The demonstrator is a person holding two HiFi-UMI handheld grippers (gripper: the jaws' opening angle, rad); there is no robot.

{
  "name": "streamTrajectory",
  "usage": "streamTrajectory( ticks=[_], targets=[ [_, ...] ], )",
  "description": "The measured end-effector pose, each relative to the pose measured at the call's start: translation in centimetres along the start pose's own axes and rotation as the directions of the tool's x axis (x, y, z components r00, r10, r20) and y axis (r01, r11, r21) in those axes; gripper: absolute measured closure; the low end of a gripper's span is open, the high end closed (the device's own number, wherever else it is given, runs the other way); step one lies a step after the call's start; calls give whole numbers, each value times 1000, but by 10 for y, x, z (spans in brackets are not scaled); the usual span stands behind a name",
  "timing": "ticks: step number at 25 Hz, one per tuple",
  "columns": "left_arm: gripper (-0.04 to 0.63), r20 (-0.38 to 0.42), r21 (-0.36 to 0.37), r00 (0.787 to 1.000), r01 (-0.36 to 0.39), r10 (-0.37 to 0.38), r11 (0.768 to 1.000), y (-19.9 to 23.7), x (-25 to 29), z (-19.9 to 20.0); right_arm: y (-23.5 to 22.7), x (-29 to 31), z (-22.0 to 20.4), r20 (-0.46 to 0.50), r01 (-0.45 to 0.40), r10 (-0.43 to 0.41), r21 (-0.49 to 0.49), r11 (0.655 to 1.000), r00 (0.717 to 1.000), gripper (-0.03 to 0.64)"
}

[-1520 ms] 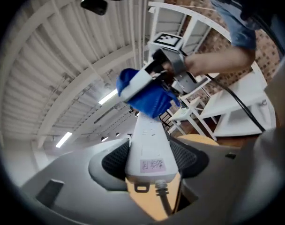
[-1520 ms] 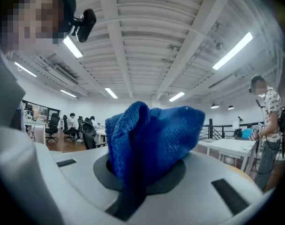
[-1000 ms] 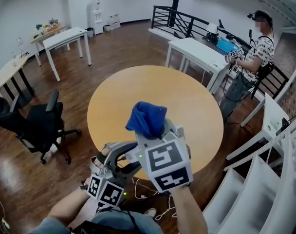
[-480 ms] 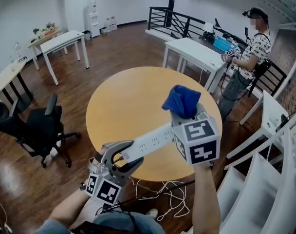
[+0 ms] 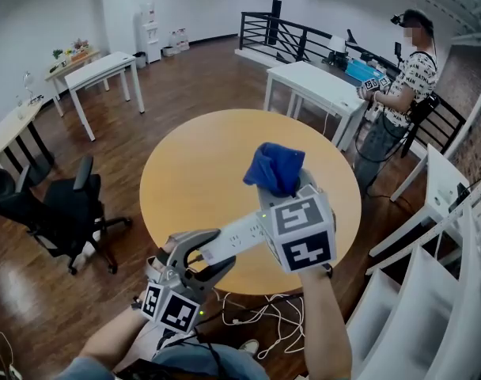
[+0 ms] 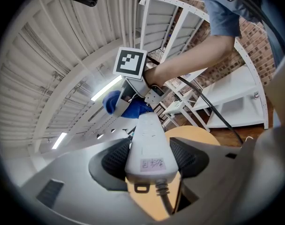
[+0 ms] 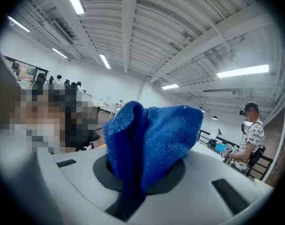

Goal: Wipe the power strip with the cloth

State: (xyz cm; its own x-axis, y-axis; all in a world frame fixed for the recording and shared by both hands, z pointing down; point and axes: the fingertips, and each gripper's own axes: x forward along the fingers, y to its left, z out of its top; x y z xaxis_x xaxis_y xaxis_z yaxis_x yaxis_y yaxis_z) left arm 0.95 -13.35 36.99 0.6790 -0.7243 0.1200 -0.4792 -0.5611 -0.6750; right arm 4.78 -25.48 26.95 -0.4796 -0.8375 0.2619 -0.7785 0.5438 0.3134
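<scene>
A white power strip (image 5: 232, 236) is held in the air over the round wooden table (image 5: 193, 172). My left gripper (image 5: 195, 256) is shut on its cord end. In the left gripper view the strip (image 6: 149, 144) sits clamped between both pads, its cord hanging toward the camera. My right gripper (image 5: 286, 187), under its marker cube, is shut on a bunched blue cloth (image 5: 274, 167), which rests at the strip's far end. The cloth (image 7: 152, 130) fills the right gripper view, pinched between the jaws. Contact between cloth (image 6: 128, 108) and strip is partly hidden.
A person (image 5: 403, 77) stands at the back right beside a white table (image 5: 320, 85). A black office chair (image 5: 62, 204) is at the left. Loose cables (image 5: 256, 311) lie on the floor below the table edge. White shelving (image 5: 446, 291) runs along the right.
The right gripper carried the cloth from near the left gripper out to the strip's far end, then back slightly toward me. The left gripper kept its hold and barely moved.
</scene>
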Motion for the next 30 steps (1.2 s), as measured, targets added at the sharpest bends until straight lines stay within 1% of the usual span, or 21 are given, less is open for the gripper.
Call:
streamTrajectory(
  ticks=[6,11,16,19,24,27,30],
  targets=[
    [313,-7,-7,1000,0,0,1000,0,3,-2,47,10,9,22,-92,92,13,996,996,563],
    [313,-17,-23,1000,-11,11,1000,2,3,-4,90,15,12,41,-178,177,28,984,983,562],
    [313,-16,-48,1000,-3,3,999,2,3,-8,119,14,11,70,-234,231,48,971,971,563],
    [313,-17,-65,1000,-4,3,998,1,4,-9,122,13,8,85,-243,238,53,969,968,561],
    [313,-13,-97,1000,1,-2,995,1,6,-12,113,8,11,126,-233,221,81,969,967,561],
    [313,0,-139,1000,7,-8,990,1,9,-14,102,2,13,163,-218,198,110,970,966,561],
    [313,3,-197,1000,4,-3,980,3,9,-19,87,-5,12,195,-190,162,136,972,967,561]
  ],
)
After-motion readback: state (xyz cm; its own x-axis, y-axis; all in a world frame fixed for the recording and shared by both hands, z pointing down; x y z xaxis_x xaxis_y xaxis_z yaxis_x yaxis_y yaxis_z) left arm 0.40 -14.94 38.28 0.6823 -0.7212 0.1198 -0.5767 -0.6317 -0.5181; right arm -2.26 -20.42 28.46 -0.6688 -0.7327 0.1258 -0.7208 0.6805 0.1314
